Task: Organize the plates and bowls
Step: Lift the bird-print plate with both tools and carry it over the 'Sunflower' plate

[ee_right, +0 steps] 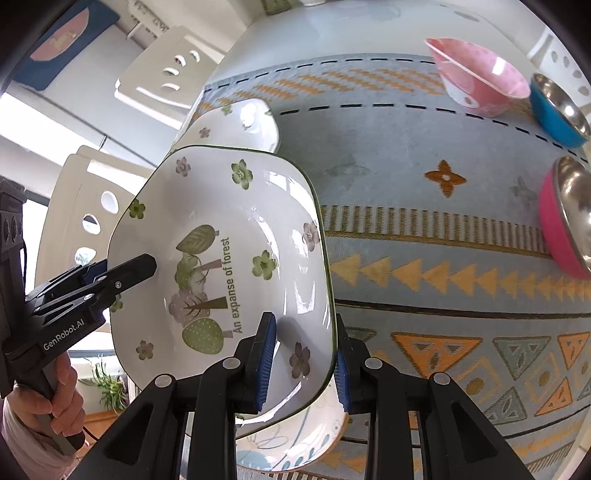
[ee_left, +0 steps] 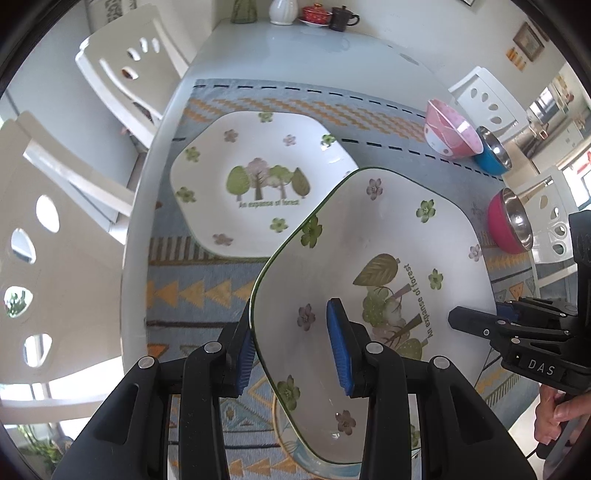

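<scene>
A white square plate with a forest print (ee_left: 369, 236) (ee_right: 236, 229) is lifted and tilted above the table mat. My left gripper (ee_left: 291, 347) is shut on its left rim. My right gripper (ee_right: 304, 365) is shut on its opposite rim; it also shows in the left wrist view (ee_left: 480, 321). A second matching forest plate (ee_left: 255, 177) (ee_right: 243, 122) lies flat on the mat beyond it. A plate with blue and orange trim (ee_right: 295, 443) (ee_left: 295, 443) lies on the mat under the held plate.
A pink bowl (ee_left: 450, 129) (ee_right: 480, 81), a blue steel bowl (ee_left: 493, 151) (ee_right: 561, 110) and a magenta steel bowl (ee_left: 509, 221) (ee_right: 565, 218) stand along the mat's right side. White chairs (ee_left: 122, 74) flank the table. A jug and cups (ee_left: 325, 14) stand at the far end.
</scene>
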`<action>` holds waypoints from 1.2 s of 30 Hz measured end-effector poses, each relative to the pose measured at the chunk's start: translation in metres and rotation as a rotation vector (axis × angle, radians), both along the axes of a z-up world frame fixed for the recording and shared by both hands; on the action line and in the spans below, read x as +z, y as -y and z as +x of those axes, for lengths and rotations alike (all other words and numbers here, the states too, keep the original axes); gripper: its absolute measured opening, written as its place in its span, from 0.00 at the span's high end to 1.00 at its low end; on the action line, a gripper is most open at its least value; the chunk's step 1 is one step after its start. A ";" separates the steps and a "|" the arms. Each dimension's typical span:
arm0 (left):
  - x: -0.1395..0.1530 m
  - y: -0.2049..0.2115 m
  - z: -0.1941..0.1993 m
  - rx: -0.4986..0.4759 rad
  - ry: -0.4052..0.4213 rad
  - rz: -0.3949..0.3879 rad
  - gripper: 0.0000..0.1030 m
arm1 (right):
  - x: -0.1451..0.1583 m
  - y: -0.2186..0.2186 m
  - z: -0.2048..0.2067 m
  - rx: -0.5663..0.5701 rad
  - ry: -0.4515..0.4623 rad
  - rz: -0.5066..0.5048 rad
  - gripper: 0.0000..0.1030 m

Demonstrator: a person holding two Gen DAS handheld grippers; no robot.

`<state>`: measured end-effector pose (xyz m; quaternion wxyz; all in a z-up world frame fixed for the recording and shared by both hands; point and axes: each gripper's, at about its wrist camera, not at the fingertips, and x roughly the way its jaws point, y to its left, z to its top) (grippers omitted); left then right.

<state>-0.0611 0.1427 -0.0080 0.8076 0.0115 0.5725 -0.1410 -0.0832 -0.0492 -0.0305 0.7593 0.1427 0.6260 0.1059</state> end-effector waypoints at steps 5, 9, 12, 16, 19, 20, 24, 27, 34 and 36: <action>-0.004 -0.009 -0.010 0.024 -0.010 -0.001 0.68 | -0.003 -0.010 0.001 0.026 -0.011 -0.003 0.73; -0.009 -0.015 -0.019 0.045 -0.023 -0.008 0.68 | -0.007 -0.017 0.000 0.055 -0.020 -0.012 0.73; -0.013 -0.019 -0.027 0.058 -0.030 -0.008 0.68 | -0.011 -0.021 -0.002 0.072 -0.029 -0.013 0.73; -0.018 -0.021 -0.036 0.065 -0.045 -0.010 0.68 | -0.018 -0.024 -0.010 0.087 -0.045 -0.007 0.73; -0.021 -0.021 -0.042 0.066 -0.051 -0.008 0.68 | -0.023 -0.024 -0.016 0.093 -0.056 -0.002 0.73; -0.022 -0.020 -0.044 0.066 -0.052 -0.008 0.68 | -0.024 -0.024 -0.017 0.094 -0.059 -0.001 0.73; -0.028 -0.018 -0.051 0.069 -0.067 -0.013 0.68 | -0.029 -0.024 -0.024 0.099 -0.072 -0.006 0.73; -0.032 -0.014 -0.057 0.068 -0.078 -0.011 0.68 | -0.032 -0.022 -0.030 0.097 -0.080 -0.010 0.73; -0.040 -0.010 -0.065 0.072 -0.098 -0.017 0.68 | -0.040 -0.020 -0.037 0.085 -0.102 -0.017 0.73; -0.043 -0.010 -0.067 0.075 -0.105 -0.019 0.68 | -0.041 -0.018 -0.041 0.086 -0.107 -0.018 0.73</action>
